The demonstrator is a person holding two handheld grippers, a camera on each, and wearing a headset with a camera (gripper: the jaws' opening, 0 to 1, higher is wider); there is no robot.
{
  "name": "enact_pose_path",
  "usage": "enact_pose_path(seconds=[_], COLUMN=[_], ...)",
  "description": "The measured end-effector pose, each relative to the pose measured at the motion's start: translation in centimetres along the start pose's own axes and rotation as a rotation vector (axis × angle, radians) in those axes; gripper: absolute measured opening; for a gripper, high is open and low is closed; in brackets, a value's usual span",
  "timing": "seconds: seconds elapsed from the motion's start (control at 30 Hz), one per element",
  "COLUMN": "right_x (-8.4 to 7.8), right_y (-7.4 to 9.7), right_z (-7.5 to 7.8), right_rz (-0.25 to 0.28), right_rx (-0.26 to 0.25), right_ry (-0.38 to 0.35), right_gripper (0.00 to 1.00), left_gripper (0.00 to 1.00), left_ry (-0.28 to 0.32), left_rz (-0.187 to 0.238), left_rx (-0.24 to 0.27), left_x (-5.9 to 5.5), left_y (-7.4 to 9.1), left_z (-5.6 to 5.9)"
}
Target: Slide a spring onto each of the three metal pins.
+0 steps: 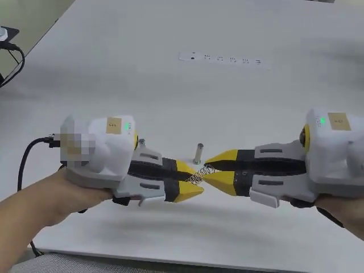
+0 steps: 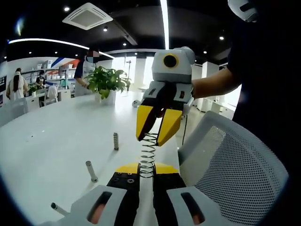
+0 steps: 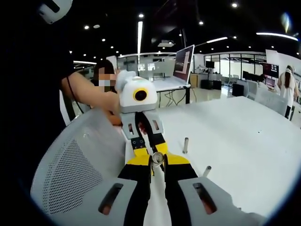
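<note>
The left gripper [image 2: 146, 170] pinches one end of the spring [image 2: 148, 151] between nearly closed yellow tips. The right gripper [image 2: 154, 134], at 12 o'clock in the left gripper view, pinches the other end, so the spring spans the gap between them. On the white table [image 2: 56, 141], an upright pin [image 2: 115, 140] stands at 10 o'clock from the spring, a second pin [image 2: 91, 170] at 9 o'clock, and a third pin [image 2: 55, 206] at 8 o'clock. In the head view a power strip [image 1: 224, 58] lies at 12 o'clock, well apart.

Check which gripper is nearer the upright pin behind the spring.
Right. The pin stands just off the tips of the right gripper; the left gripper ends slightly short, nearer the person.
</note>
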State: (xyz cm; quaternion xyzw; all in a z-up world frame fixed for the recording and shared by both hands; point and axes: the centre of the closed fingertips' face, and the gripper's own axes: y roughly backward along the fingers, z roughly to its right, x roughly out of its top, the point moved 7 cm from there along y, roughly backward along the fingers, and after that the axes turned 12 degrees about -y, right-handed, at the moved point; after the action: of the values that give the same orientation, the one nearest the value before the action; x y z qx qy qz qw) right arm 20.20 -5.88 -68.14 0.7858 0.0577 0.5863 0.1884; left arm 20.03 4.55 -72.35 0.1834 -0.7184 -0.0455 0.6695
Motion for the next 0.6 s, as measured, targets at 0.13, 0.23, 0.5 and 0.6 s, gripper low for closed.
enact_pose_path(seconds=[0.13,0.23,0.5,0.6], right_x=[0.27,0.25,0.08,0.18], right_y=[-0.36,-0.39,-0.67,-0.71], right_z=[-0.16,-0.18,-0.36,-0.39], right_rz=[-0.004,0.005,0.039,0.054], right_rx=[0.004,0.002,0.003,0.004], right_ry=[0.026,0.031,0.015,0.01], right_gripper=[0.07,0.07,0.07,0.07], left_gripper=[0.01,0.01,0.01,0.01], left_ry=[-0.006,-0.007,-0.019,-0.023], left_rz=[0.003,0.005,0.001,0.004], left_rx=[-0.005,-0.006,-0.013,-0.013], left_x=[0.17,0.24,0.23,0.33], left_y=[-0.25,-0.27,-0.3,-0.27], left_z=[0.16,0.18,0.27,0.16])
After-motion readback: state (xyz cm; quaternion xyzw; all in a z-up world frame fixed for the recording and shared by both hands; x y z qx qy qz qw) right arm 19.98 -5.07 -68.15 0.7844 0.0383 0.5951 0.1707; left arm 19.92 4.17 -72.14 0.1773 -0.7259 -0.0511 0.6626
